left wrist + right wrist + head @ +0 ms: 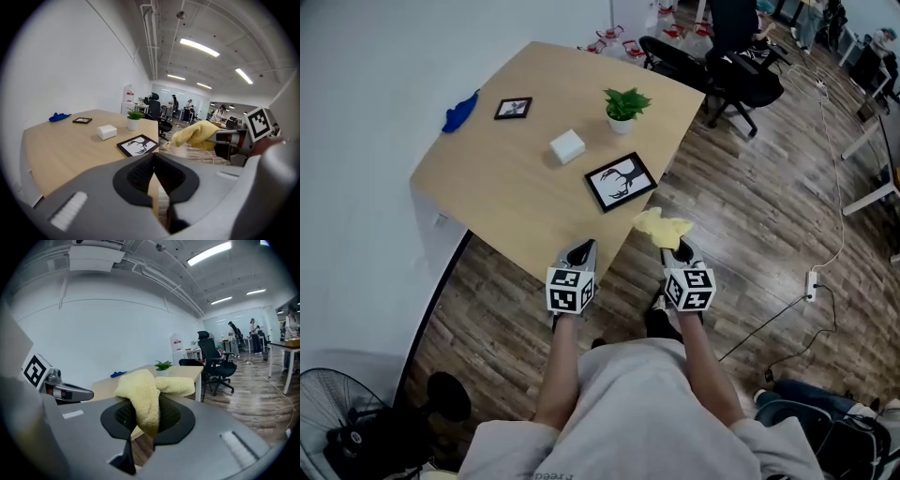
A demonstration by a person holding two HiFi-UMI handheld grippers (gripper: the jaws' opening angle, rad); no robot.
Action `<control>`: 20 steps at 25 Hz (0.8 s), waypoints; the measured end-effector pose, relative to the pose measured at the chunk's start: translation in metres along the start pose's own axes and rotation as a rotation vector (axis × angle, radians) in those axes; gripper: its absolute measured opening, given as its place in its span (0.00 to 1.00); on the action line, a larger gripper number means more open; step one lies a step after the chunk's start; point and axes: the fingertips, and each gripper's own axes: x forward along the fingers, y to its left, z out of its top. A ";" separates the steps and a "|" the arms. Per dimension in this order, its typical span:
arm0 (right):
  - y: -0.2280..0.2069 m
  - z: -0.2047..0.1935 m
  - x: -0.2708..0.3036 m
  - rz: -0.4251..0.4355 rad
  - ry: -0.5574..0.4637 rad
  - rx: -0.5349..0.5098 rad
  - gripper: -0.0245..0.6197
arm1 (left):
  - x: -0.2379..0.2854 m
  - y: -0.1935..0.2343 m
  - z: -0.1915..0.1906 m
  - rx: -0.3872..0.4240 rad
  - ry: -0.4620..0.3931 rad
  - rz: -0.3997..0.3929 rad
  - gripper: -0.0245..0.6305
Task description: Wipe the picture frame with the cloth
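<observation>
cloth [662,226], soft and yellow, is pinched tight in the right tongs [144,416], just off the table [487,178] edge. left tongs [153,164] are squeezed together with nothing in them. picture frame [621,181] lies flat on the table near a little plant [623,106], ahead of the cloth, not touching it.

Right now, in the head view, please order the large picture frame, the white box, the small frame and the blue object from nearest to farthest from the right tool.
From the right tool, holding the yellow cloth:
1. Large picture frame, near edge of the table.
2. White box, mid-table.
3. Small frame, farther left.
4. Blue object, far left edge.
</observation>
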 end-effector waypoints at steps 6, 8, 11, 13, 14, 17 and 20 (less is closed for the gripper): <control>-0.036 0.021 0.032 0.091 0.022 -0.044 0.13 | 0.053 -0.011 0.024 -0.006 0.015 0.024 0.12; -0.052 0.024 0.038 0.110 0.031 -0.052 0.13 | 0.069 -0.017 0.030 -0.007 0.023 0.034 0.12; -0.084 0.028 0.044 0.134 0.039 -0.035 0.13 | 0.093 -0.029 0.037 0.000 0.035 0.048 0.12; -0.105 0.032 0.047 0.150 0.038 -0.022 0.13 | 0.108 -0.035 0.042 0.000 0.038 0.062 0.12; -0.115 0.034 0.048 0.159 0.038 -0.015 0.13 | 0.115 -0.038 0.044 -0.003 0.039 0.069 0.12; -0.133 0.041 0.045 0.214 0.031 0.002 0.12 | 0.130 -0.045 0.048 -0.009 0.046 0.086 0.12; -0.144 0.045 0.043 0.268 0.028 0.006 0.12 | 0.143 -0.055 0.050 -0.003 0.058 0.085 0.12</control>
